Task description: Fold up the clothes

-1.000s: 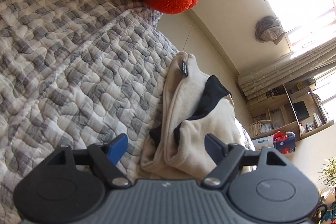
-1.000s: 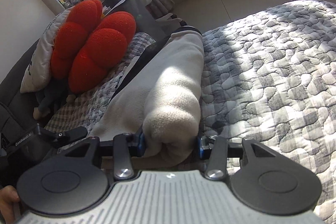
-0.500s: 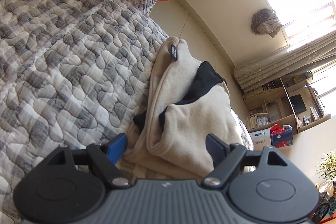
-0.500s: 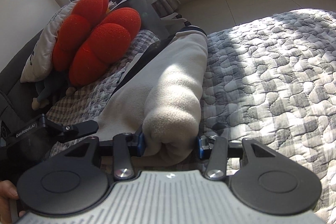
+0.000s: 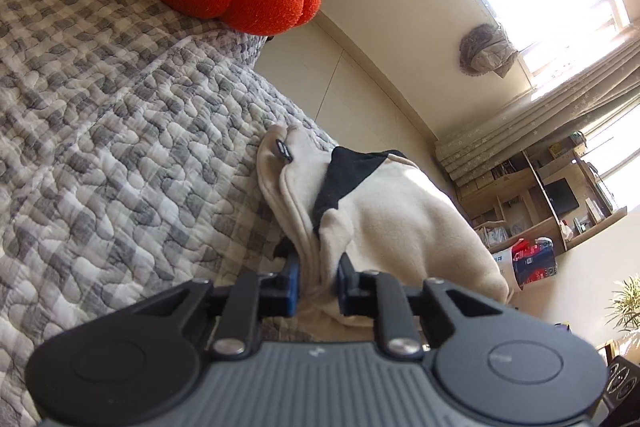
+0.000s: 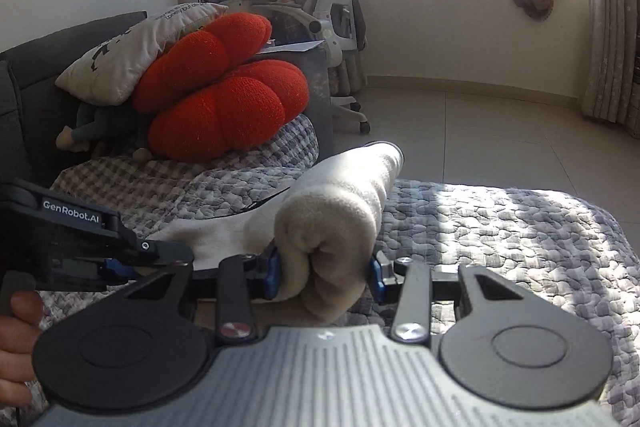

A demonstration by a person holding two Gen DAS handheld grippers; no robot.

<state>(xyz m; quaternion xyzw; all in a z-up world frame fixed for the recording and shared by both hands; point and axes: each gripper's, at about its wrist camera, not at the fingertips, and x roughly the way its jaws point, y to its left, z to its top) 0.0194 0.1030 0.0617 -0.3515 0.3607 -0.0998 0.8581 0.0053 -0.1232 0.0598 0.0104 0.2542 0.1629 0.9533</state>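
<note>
Cream fleece garment (image 5: 392, 223) with black lining, seen from the left wrist: lying at the edge of the checked quilt (image 5: 120, 147), bunched layers pinched between the closed-in fingers of the left gripper (image 5: 318, 281). Thin bite, several layers; could shed the inner ones on a lift and spoil the fold.

From the right wrist: same garment (image 6: 340, 203) rolled thick, clamped in the right gripper (image 6: 325, 275), other end near the quilt (image 6: 500, 227) edge. Bulky roll could slump or unroll if pulled unevenly against the left gripper (image 6: 120, 259); could also slide off the edge to the floor.
</note>
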